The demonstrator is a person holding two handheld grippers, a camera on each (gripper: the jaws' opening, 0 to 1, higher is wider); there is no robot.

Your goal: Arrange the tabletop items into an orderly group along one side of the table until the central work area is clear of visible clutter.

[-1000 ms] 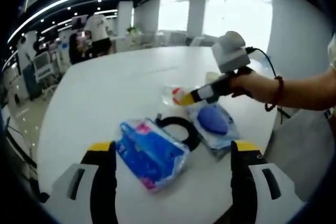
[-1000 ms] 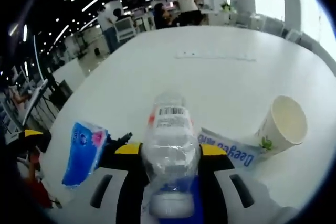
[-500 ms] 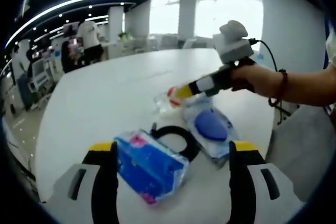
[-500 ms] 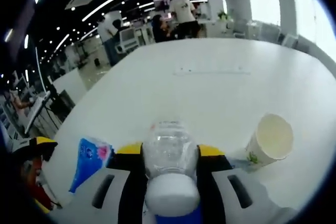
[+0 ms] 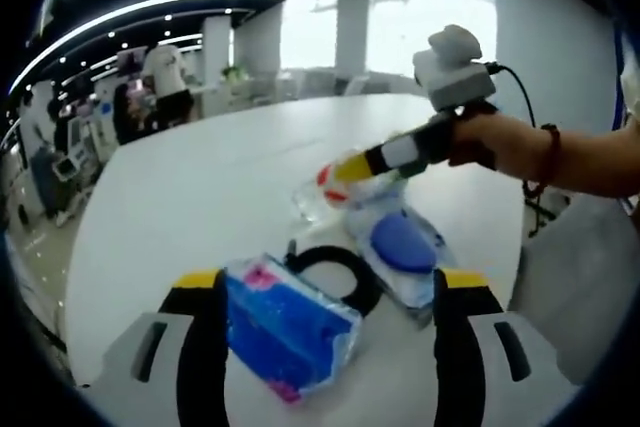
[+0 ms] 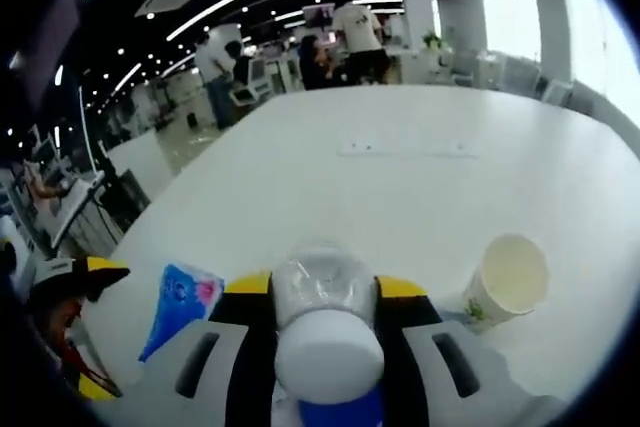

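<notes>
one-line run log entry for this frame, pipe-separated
right hand-held gripper: shut on bottle, lifted | left hand-held gripper: open, around blue pack | cup: on table, tilted

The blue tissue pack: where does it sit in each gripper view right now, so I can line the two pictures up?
Left gripper view: the blue tissue pack lies low in the middle, on the white table between this gripper's open jaws.
Right gripper view: the pack sits at lower left, left of the jaws shut on the clear bottle.
Shared landmark: the clear bottle, held in the right gripper in the left gripper view.
</notes>
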